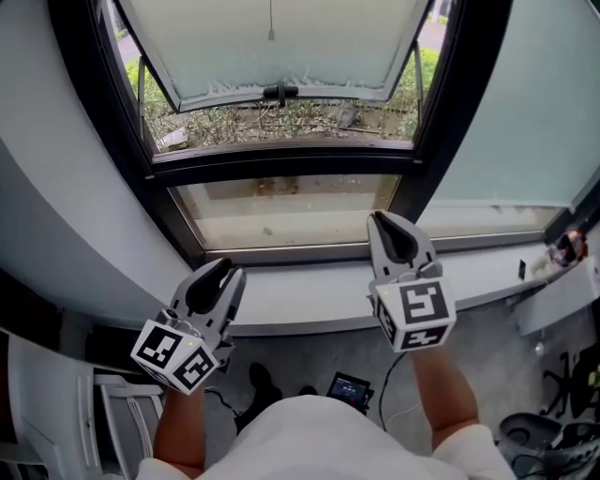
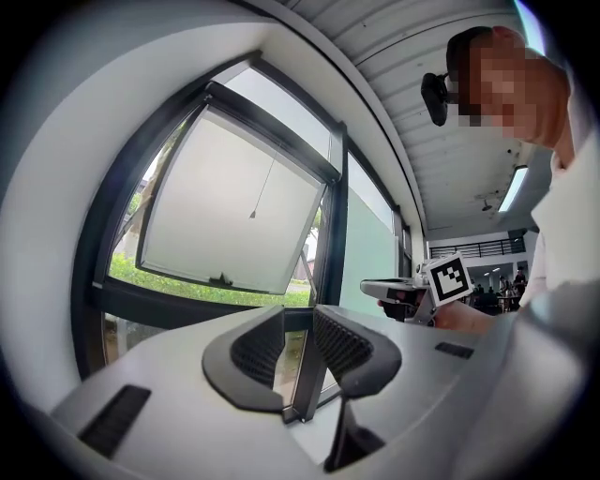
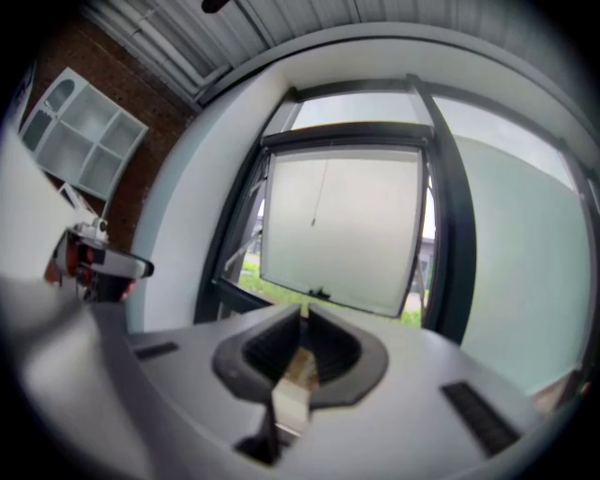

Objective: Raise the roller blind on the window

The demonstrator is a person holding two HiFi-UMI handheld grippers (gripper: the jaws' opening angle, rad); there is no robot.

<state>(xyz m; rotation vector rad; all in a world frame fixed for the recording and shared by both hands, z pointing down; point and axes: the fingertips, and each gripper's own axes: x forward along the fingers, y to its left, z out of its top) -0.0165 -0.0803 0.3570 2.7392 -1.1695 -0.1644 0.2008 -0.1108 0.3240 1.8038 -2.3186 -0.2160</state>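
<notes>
A thin pull cord (image 1: 271, 21) with a small end piece hangs in front of a frosted window sash (image 1: 281, 52) that tilts outward; it also shows in the left gripper view as the cord (image 2: 258, 197) and in the right gripper view as the cord (image 3: 317, 202). I cannot make out the blind's fabric for sure. Both grippers are held low, well short of the cord. My left gripper (image 1: 223, 270) (image 2: 298, 316) is open with nothing between its pads. My right gripper (image 1: 380, 220) (image 3: 302, 314) is empty, its tips together with only a thin slit behind them.
A pale window sill (image 1: 309, 291) runs below the black frame (image 1: 441, 122), with a fixed lower pane (image 1: 281, 211). A handle (image 1: 279, 92) sits on the sash's bottom edge. White shelving (image 3: 89, 141) hangs on the brick wall at left. A small device (image 1: 349, 386) lies on the floor.
</notes>
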